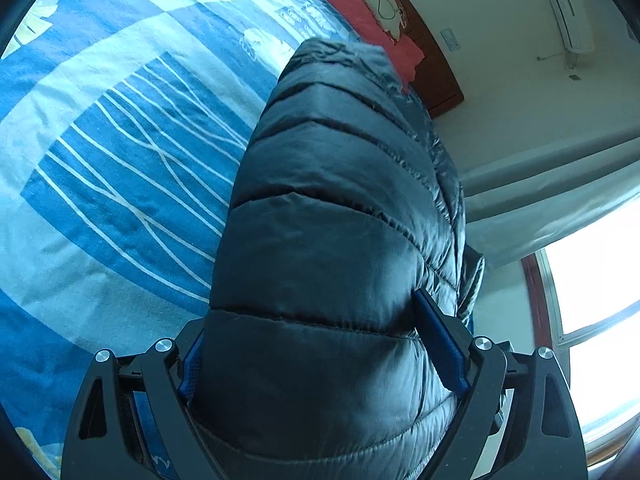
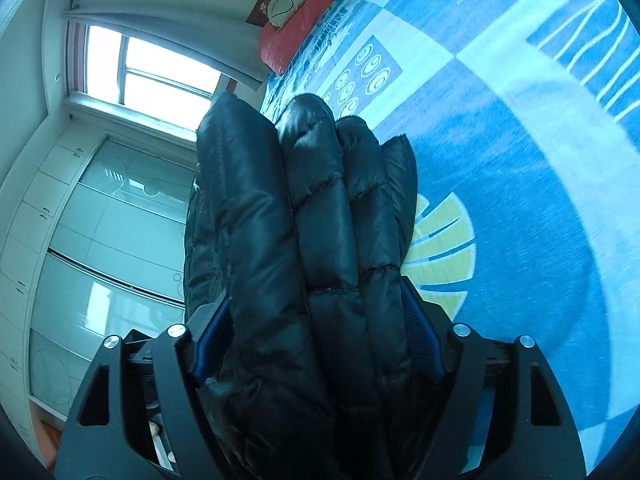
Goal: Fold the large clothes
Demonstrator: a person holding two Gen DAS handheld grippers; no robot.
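A dark quilted puffer jacket (image 1: 328, 216) fills the middle of the left wrist view. My left gripper (image 1: 316, 344) is shut on a thick bunch of it, blue pads pressing both sides, held above the bed. In the right wrist view the same jacket (image 2: 304, 216) stands bunched in several puffy folds. My right gripper (image 2: 316, 336) is shut on it too, above the bed. The fingertips are hidden by the fabric.
A bed with a blue and white patterned sheet (image 1: 120, 152) lies below, also in the right wrist view (image 2: 520, 160). A red pillow (image 1: 360, 12) lies at the wooden headboard (image 1: 432, 60). A window (image 2: 152, 76) and white wardrobe (image 2: 100, 240) stand beside the bed.
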